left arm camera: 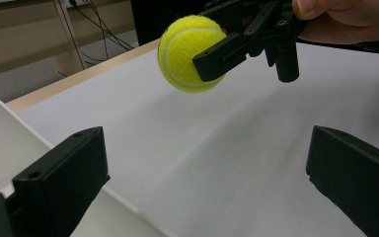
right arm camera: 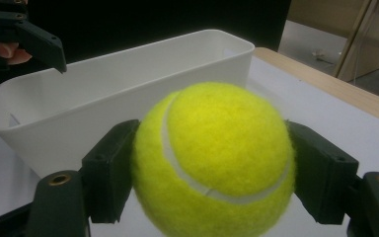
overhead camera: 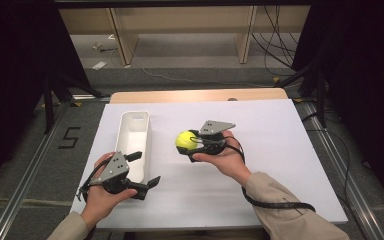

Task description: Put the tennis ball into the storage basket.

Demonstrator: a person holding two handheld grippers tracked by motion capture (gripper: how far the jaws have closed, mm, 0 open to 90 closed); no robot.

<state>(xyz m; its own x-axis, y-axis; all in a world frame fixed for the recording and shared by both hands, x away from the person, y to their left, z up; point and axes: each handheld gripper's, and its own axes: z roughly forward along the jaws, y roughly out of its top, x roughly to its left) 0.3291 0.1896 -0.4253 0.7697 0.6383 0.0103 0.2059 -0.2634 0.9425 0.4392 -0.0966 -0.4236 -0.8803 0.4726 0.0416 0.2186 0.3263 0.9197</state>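
A yellow-green tennis ball (overhead camera: 185, 141) hangs above the middle of the white table sheet, clamped between the jaws of my right gripper (overhead camera: 192, 142). In the right gripper view the ball (right arm camera: 214, 160) sits between both black pads (right arm camera: 112, 170), which press on its sides. The left gripper view sees the same ball (left arm camera: 187, 52) raised off the sheet. My left gripper (overhead camera: 146, 169) is open near the table's front left, one jaw over the white tub (overhead camera: 133, 145), its jaws wide apart with nothing between them (left arm camera: 205, 180).
The long white tub (right arm camera: 103, 94) lies empty left of the ball, lengthwise away from me. The white sheet (overhead camera: 270, 150) covers a wooden table (overhead camera: 200, 95). Cables and wooden table legs stand on the floor beyond.
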